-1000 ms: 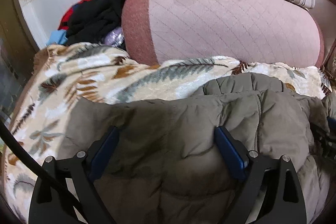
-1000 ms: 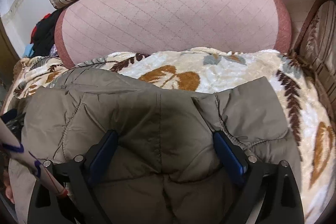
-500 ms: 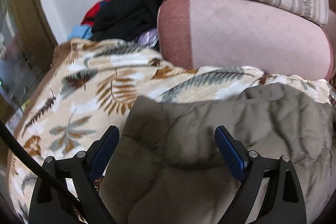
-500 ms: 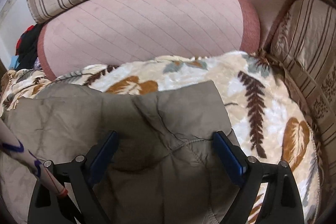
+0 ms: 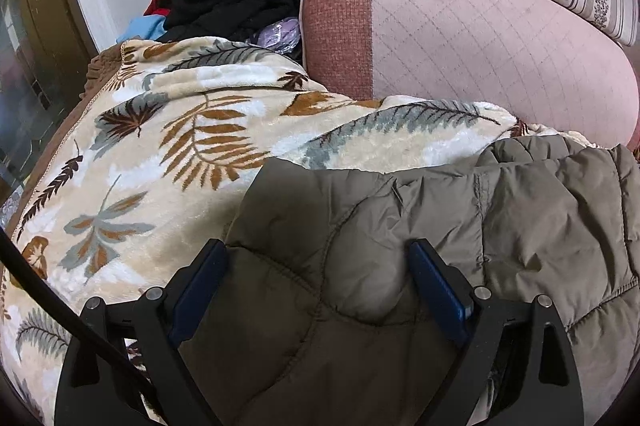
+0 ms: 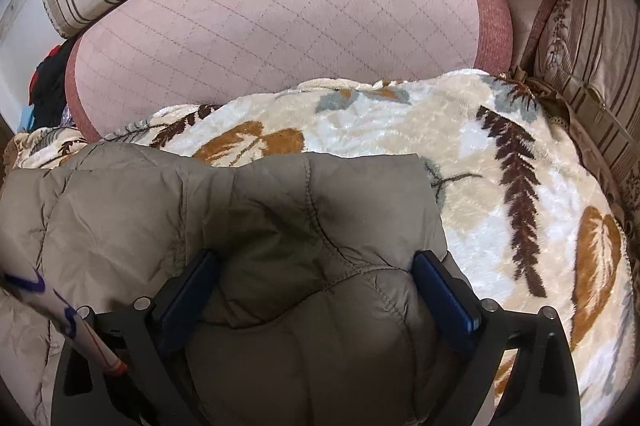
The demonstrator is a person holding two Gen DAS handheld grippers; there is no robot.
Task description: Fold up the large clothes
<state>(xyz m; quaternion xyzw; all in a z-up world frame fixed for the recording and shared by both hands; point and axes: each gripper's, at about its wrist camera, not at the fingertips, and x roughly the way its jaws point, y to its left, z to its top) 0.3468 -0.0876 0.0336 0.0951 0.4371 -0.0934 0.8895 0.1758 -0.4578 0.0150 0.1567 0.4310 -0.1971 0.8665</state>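
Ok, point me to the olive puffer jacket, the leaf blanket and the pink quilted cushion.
olive puffer jacket (image 6: 320, 226): right wrist view, on the quilted panel between the fingers.
leaf blanket (image 5: 160, 154): left wrist view, on the bare printed part left of the jacket.
pink quilted cushion (image 6: 280, 26): right wrist view, on its broad front face.
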